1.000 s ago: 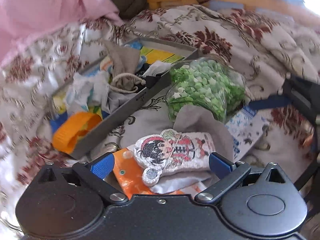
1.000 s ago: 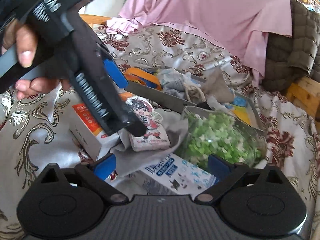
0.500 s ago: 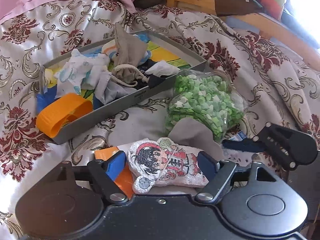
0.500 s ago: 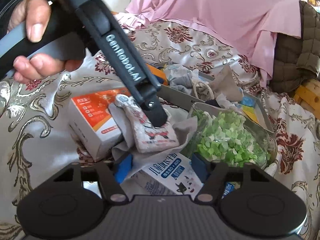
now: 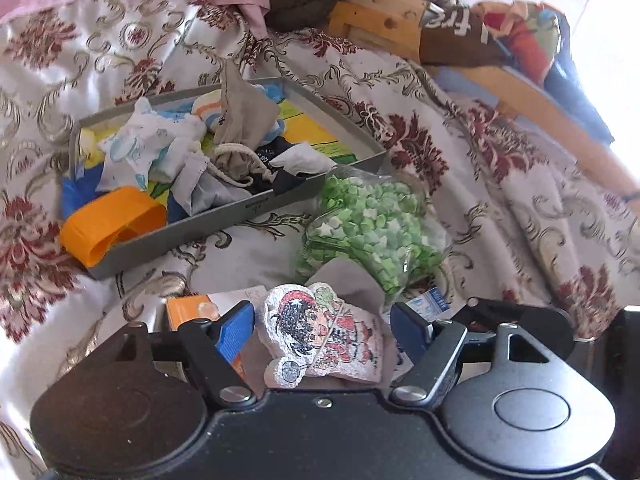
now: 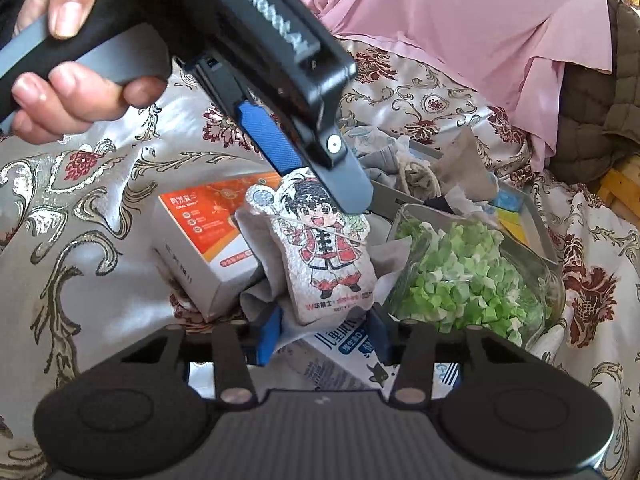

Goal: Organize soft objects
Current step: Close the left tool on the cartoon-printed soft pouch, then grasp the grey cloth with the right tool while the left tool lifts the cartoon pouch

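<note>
Left tool (image 5: 322,328) jaws have just been closing on the cartoon pouch (image 5: 324,336), now raised off the orange box (image 6: 208,236); contact looks likely, can't confirm. Right tool (image 6: 326,338) has narrowed too, pinching grey cloth (image 6: 260,300) under it.

Each of the 2 fisheye views looked forward and down from its own gripper, close above the bed. Both shared the cartoon-print pouch (image 5: 320,338) (image 6: 320,248) and grey tray (image 5: 224,216) (image 6: 536,216).
</note>
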The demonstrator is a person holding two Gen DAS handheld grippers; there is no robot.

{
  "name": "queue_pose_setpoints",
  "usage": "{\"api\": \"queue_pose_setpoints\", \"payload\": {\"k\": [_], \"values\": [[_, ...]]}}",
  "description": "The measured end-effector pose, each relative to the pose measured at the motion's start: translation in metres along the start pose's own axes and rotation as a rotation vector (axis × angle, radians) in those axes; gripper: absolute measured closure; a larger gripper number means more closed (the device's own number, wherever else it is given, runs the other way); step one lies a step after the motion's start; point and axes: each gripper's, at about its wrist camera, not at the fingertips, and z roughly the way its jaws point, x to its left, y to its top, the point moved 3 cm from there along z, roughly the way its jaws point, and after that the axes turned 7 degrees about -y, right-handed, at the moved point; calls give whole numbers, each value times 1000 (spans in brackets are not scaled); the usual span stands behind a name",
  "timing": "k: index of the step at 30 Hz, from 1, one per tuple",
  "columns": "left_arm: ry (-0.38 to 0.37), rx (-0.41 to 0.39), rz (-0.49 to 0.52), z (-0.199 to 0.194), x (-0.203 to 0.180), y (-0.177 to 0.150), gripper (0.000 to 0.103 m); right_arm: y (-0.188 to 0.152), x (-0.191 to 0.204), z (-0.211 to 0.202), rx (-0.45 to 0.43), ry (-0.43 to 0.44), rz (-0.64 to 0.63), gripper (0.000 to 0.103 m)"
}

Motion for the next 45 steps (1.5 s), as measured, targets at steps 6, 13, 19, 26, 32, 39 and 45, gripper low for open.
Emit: {"api": "queue_pose_setpoints", "payload": {"k": [6,13,19,26,32,39,45], "values": [[-73,-64,-185,-6,15,-4,27,0,0,1,4,-5,4,49],[-150,-118,-328,-10,25,1,27,1,-4,0,15,5,36,49],[-208,-159,-449,-10,34,3,27,1,-3,0,18,3,41,49],[-289,-196,-633,-9,52,-3,28,1,-4,0,19,5,46,49],[-191,-153,-602,3,54,-13,27,2,-5,0,18,-2,54,47],[-222,-149,-629,4,60,-21,31,3,-12,-2,43,22,102,49],[-277,-161,-605,-6,55,-16,37,2,-14,-3,52,25,120,49]]}}
